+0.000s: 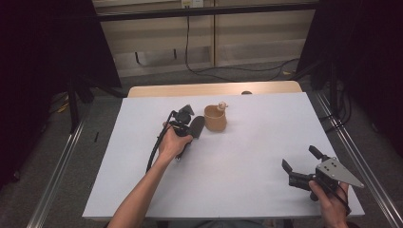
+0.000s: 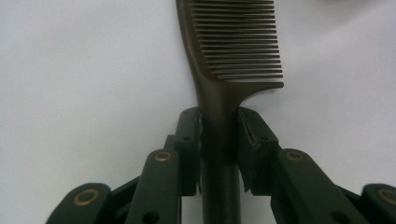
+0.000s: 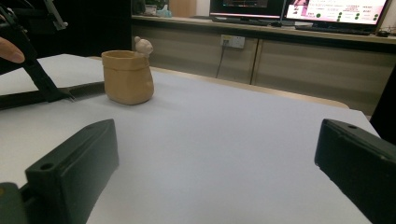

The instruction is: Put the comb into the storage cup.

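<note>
A dark brown comb [image 2: 223, 70] lies on a white table [image 1: 247, 156], its handle clamped between the two jaws of the left gripper [image 2: 219, 128], teeth fanning out just beyond the jaw tips. Past the comb's far end stands a tan cup [image 1: 215, 118] with a small bear figure on its rim. The right gripper [image 1: 299, 164] rests well apart, its jaws spread wide with nothing between them. No readable writing appears on comb or cup.

Only the tan pot [image 1: 215, 118] stands on the white table [image 1: 256, 156], just beyond the comb [image 2: 233, 51].
</note>
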The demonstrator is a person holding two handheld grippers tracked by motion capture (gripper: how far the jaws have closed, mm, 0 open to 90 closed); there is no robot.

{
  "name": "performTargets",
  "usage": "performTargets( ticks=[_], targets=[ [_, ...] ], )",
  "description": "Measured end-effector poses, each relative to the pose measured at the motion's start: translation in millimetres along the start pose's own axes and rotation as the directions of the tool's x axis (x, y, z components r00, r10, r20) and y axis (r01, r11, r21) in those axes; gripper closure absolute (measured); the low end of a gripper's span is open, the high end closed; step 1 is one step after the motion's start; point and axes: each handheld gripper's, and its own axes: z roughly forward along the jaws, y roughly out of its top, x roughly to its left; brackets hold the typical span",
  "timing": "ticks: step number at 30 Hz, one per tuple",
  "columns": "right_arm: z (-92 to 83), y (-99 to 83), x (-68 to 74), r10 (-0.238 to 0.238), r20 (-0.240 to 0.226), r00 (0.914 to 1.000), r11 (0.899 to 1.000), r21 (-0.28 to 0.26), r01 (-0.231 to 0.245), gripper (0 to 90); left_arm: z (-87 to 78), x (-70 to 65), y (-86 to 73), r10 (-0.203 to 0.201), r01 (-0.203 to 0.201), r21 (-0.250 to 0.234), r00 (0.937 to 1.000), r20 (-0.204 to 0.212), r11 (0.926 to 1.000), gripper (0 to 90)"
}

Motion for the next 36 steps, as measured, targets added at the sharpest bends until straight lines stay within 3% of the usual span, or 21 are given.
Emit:
performTargets(
  ticks=[4, 10, 19, 23, 25, 27, 29, 36],
  targets=[
    [0.2, -0.1, 0.3, -0.001, 0.0, 1.0, 1.0, 0.001, 0.001, 0.0, 0.2, -0.8, 1.7, -0.023, 0.023, 0.007, 0.9997, -0.003, 0.9997, 72.3],
    [0.4, -0.2, -0.4, -0.001, 0.001, 1.0, 1.0, -0.001, 0.001, 0.0, -0.7, 3.8, 1.9, -0.039, 0.039, 0.009, 0.9989, 0.025, 0.9992, 72.6],
    [0.2, -0.2, -0.2, 0.0, 0.001, 1.0, 1.0, -0.001, 0.0, 0.0, -4.6, 9.2, 0.8, -0.062, 0.064, -0.024, 0.9966, 0.054, 0.9977, 72.6],
    [0.4, -0.2, -0.3, -0.001, 0.001, 1.0, 1.0, -0.001, 0.001, 0.0, -11.2, 11.7, -0.6, -0.059, 0.063, -0.065, 0.9957, 0.071, 0.9959, 72.6],
    [0.2, -0.1, -0.2, -0.001, -0.002, 1.0, 1.0, 0.0, 0.001, 0.0, -14.3, 11.0, -1.9, -0.013, 0.019, -0.095, 0.9981, 0.059, 0.9953, 72.7],
    [0.3, -0.3, -0.2, -0.002, -0.003, 1.0, 1.0, 0.0, 0.002, 0.0, -17.5, 10.9, -3.2, -0.002, 0.007, -0.112, 0.9991, 0.042, 0.9937, 72.7],
    [0.4, -0.2, -0.3, -0.002, 0.0, 1.0, 1.0, 0.001, 0.002, 0.0, -20.3, 12.5, -4.4, 0.001, 0.005, -0.128, 0.9987, 0.051, 0.9917, 72.7],
    [0.3, -0.3, -0.1, 0.0, -0.002, 1.0, 1.0, 0.001, 0.0, 0.0, -27.5, 20.4, -10.5, 0.009, 0.008, -0.225, 0.9973, 0.074, 0.9744, 72.7]
  ],
)
